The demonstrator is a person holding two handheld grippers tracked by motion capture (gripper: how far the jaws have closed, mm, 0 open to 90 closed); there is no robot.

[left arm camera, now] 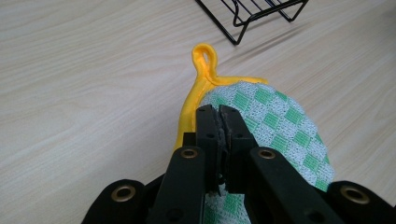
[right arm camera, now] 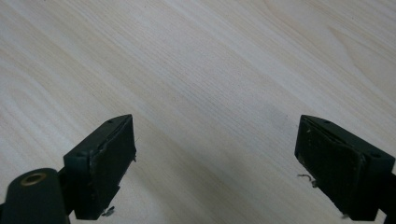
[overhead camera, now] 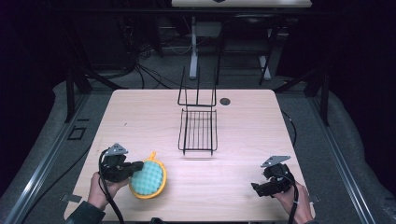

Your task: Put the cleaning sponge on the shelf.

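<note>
The left gripper (left arm camera: pixel 219 114) is clenching the near-left edge of the pot holder (overhead camera: pixel 148 176), a round quilted pad with green checks, yellow binding and a hanging loop (left arm camera: pixel 205 58), at the table's (overhead camera: pixel 140 116) near left. Being limp cloth, it is best lifted slowly toward the black wire rack (overhead camera: pixel 198 130), sagging freely. The right gripper (right arm camera: pixel 217 163) is hovering released over bare wood.

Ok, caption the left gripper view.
Left gripper shut on round green-checked, yellow-trimmed cloth potholder over pale wooden table.

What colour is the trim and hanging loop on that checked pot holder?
Yellow trim on the pot holder, clearest in the left gripper view.
</note>
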